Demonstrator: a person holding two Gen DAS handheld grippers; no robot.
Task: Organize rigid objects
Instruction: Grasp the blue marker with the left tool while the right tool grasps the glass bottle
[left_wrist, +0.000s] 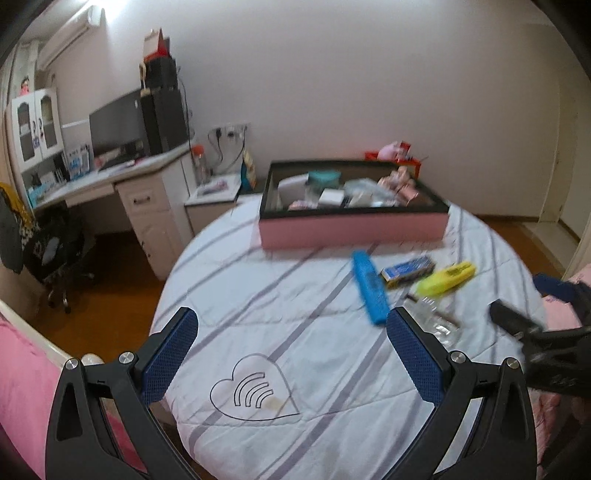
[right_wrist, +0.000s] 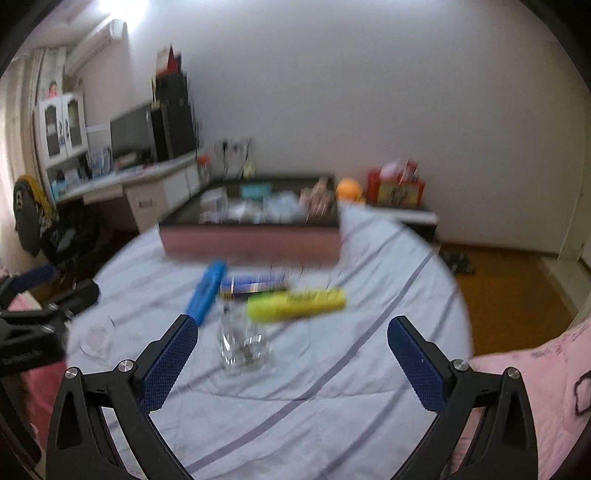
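Loose on the striped white bedspread (left_wrist: 280, 295) lie a long blue case (left_wrist: 369, 287), a blue and yellow box (left_wrist: 408, 269), a yellow stapler-like object (left_wrist: 445, 278) and a clear glass bottle (left_wrist: 432, 315). Behind them stands a pink open box (left_wrist: 352, 227) filled with several small items. My left gripper (left_wrist: 291, 347) hovers open and empty over the bedspread, left of the objects. My right gripper (right_wrist: 291, 354) is open and empty above the glass bottle (right_wrist: 242, 347), with the blue case (right_wrist: 207, 291), the box (right_wrist: 255, 285) and the yellow object (right_wrist: 297, 304) beyond it. The right wrist view is blurred.
A white desk (left_wrist: 110, 177) with a monitor and black boxes stands at the left, a dark chair (left_wrist: 55, 254) before it. A low nightstand (left_wrist: 214, 195) sits beside the bed. Pink bedding (right_wrist: 524, 373) lies at the right. Wooden floor (right_wrist: 509, 280) shows past the bed's edge.
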